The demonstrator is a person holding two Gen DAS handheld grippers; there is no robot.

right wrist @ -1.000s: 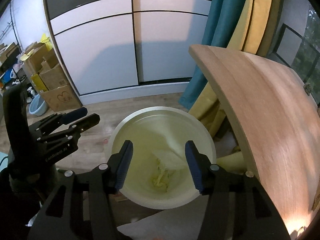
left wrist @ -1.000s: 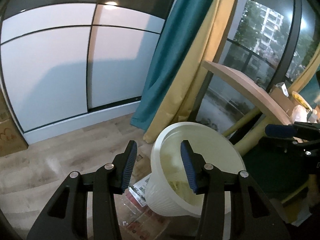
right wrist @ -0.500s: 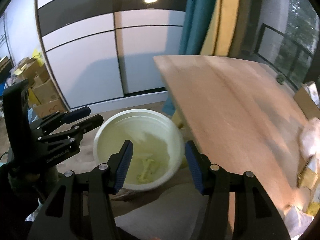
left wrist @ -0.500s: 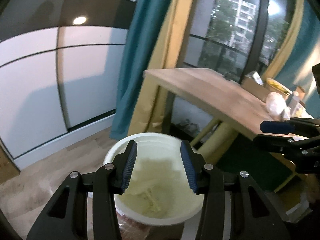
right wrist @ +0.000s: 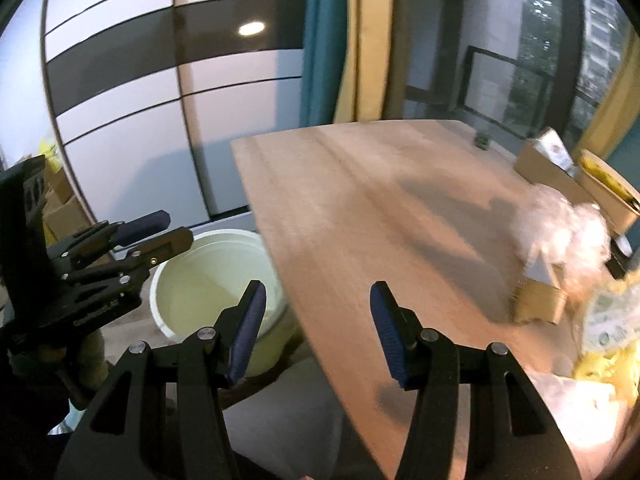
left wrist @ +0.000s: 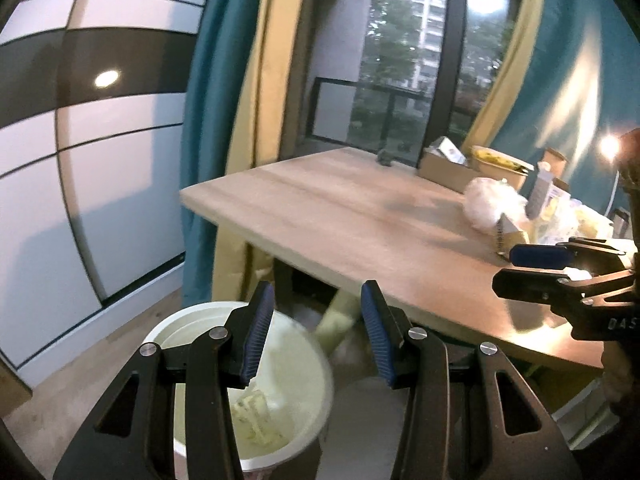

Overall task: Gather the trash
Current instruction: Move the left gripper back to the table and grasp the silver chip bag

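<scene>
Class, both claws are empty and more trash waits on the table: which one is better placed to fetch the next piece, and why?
Probably the right claw. It hangs open over the table, aimed toward the crumpled plastic bag. The left claw, also open, hangs over the bin off the table's end, farther from the trash.

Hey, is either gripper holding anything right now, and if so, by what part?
Nothing is held. The left gripper and the right gripper are both open, with empty space between their blue pads.
</scene>
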